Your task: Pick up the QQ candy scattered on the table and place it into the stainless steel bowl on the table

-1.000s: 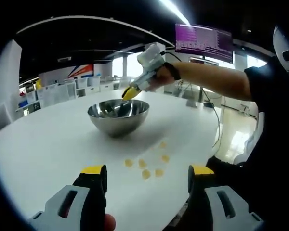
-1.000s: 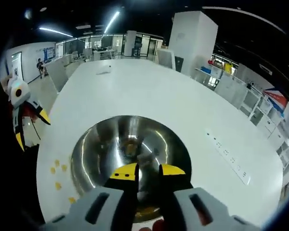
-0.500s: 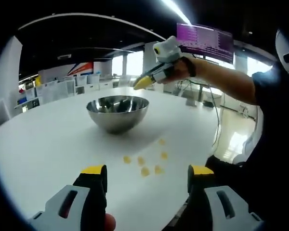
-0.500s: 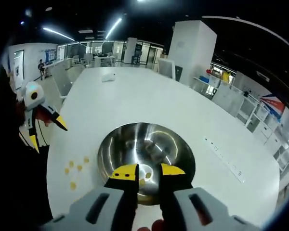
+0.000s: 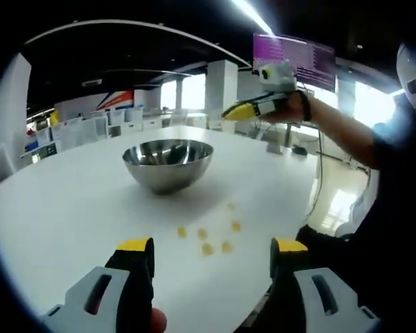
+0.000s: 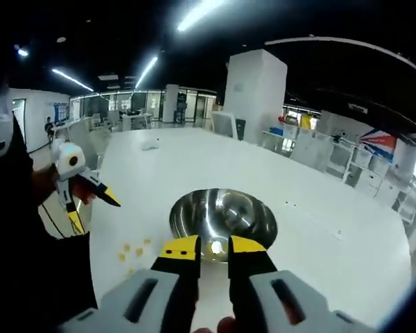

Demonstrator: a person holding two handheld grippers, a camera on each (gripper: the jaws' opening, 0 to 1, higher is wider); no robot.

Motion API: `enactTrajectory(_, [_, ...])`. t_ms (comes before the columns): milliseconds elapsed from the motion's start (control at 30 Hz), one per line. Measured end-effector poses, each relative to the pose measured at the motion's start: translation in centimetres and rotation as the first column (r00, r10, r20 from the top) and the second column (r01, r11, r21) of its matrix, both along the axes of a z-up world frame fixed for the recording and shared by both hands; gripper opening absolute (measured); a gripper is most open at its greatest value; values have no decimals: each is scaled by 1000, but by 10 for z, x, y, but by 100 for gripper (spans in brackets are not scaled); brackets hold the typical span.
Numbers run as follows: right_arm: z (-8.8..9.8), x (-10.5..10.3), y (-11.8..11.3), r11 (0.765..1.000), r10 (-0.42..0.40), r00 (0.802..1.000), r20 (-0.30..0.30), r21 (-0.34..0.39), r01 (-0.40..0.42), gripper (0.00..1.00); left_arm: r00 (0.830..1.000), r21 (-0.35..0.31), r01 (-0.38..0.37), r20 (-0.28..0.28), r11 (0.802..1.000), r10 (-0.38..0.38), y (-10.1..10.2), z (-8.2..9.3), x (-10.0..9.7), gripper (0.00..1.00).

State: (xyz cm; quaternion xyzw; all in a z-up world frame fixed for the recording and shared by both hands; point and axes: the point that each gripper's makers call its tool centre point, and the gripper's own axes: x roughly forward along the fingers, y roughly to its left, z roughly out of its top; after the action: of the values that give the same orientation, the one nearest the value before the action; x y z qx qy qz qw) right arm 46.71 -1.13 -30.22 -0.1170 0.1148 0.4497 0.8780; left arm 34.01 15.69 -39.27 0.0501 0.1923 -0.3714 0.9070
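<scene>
Five QQ candies (image 5: 206, 234) lie loose on the tabletop (image 5: 69, 208) near the bowl (image 5: 168, 163), likely small, soft, needing side pinches; left gripper (image 5: 211, 253) jaws wide, right gripper (image 6: 213, 247) jaws narrow.

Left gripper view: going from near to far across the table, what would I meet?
Left gripper with yellow-tipped jaws → small yellow candies scattered on the white table → shiny stainless steel bowl.

Open office: white table (image 5: 69, 201), purple screen (image 5: 293, 58), white pillar (image 6: 255, 94), ceiling strip lights (image 6: 202, 12).
</scene>
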Motion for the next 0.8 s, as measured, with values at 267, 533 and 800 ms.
enactTrajectory(267, [-20, -43, -17, 991, -83, 996, 42, 110, 78, 16, 1000, 10, -5, -12, 1000, 5, 3, -4, 1, 68])
enactTrajectory(533, [-34, -64, -38, 986, -109, 993, 42, 131, 102, 17, 1000, 6, 4, -4, 1000, -4, -1, -1, 4, 68])
enactTrajectory(800, [-60, -72, -51, 980, -134, 991, -25, 146, 137, 17, 999, 5, 33, -9, 999, -33, -13, -3, 6, 68])
